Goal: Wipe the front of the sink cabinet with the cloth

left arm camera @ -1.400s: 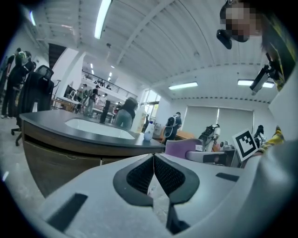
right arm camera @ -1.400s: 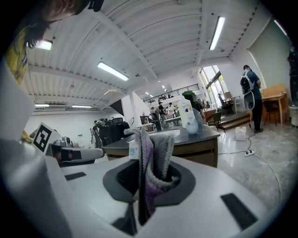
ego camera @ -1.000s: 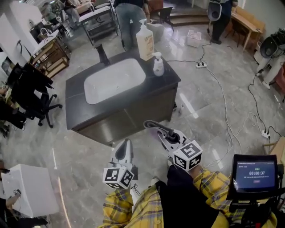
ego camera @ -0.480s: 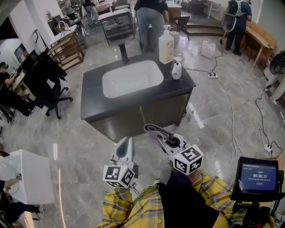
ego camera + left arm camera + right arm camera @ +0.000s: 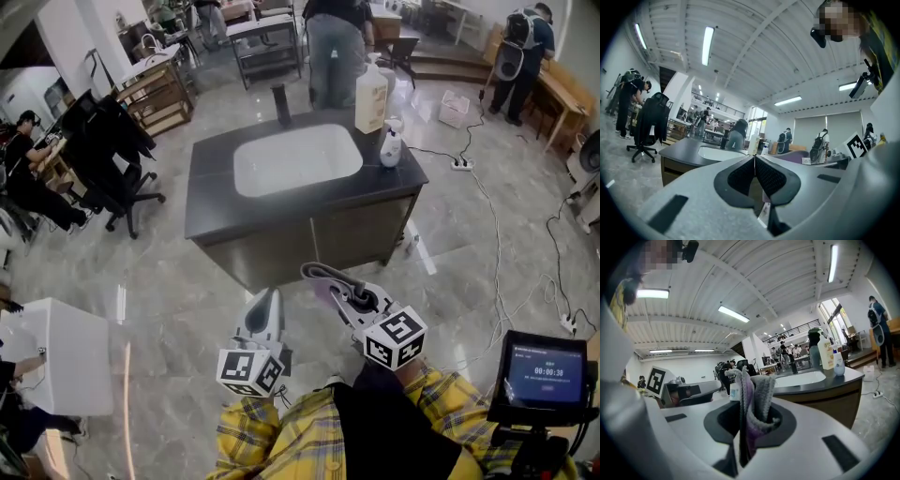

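Cloth (image 5: 753, 397): grey and lilac, folded, clamped upright between the closed jaws of the right gripper (image 5: 330, 282). It projects past the tips and is well apart from the sink cabinet (image 5: 309, 246), level with the front's right half.

Left gripper (image 5: 754, 169): jaws closed together, nothing between them; held low beside the right one, also short of the cabinet.

Cabinet front: dark, two panels below the countertop edge, no contact yet. Two soap bottles (image 5: 372, 96) stand at the countertop's right rear corner, clear of the working face.

Assessment: the approach step is in hand and wiping has not begun. To do it well, the right gripper should present the projecting fold flat against a top corner of the front. Overlapping passes should then run edge to edge. Only fabric, not the jaw tips, should meet the panel.
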A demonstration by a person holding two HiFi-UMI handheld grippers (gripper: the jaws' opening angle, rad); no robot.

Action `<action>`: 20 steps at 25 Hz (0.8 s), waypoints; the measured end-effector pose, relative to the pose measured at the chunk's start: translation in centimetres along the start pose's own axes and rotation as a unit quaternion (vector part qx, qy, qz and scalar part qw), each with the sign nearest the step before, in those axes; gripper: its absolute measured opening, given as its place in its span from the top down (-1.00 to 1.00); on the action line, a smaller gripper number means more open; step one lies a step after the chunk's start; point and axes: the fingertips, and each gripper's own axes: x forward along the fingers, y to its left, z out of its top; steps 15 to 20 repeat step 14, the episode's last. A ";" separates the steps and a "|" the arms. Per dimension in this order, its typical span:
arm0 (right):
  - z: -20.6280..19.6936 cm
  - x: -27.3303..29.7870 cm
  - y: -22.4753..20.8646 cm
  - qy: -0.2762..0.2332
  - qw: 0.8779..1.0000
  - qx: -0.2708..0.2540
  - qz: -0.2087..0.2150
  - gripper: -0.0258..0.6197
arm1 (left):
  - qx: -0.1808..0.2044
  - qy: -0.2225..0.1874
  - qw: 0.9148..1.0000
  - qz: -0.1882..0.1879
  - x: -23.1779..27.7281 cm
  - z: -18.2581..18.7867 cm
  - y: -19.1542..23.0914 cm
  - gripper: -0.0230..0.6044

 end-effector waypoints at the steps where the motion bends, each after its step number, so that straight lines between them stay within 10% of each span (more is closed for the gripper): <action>1: -0.1 0.0 0.1 0.001 1.000 0.002 0.001 0.79 | 0.000 0.000 1.000 0.001 -0.1 0.0 0.0 0.91; 20: -1.1 -0.3 -0.1 0.015 1.000 0.009 0.001 0.79 | -0.014 0.010 1.000 0.001 -0.5 -1.2 -0.6 0.91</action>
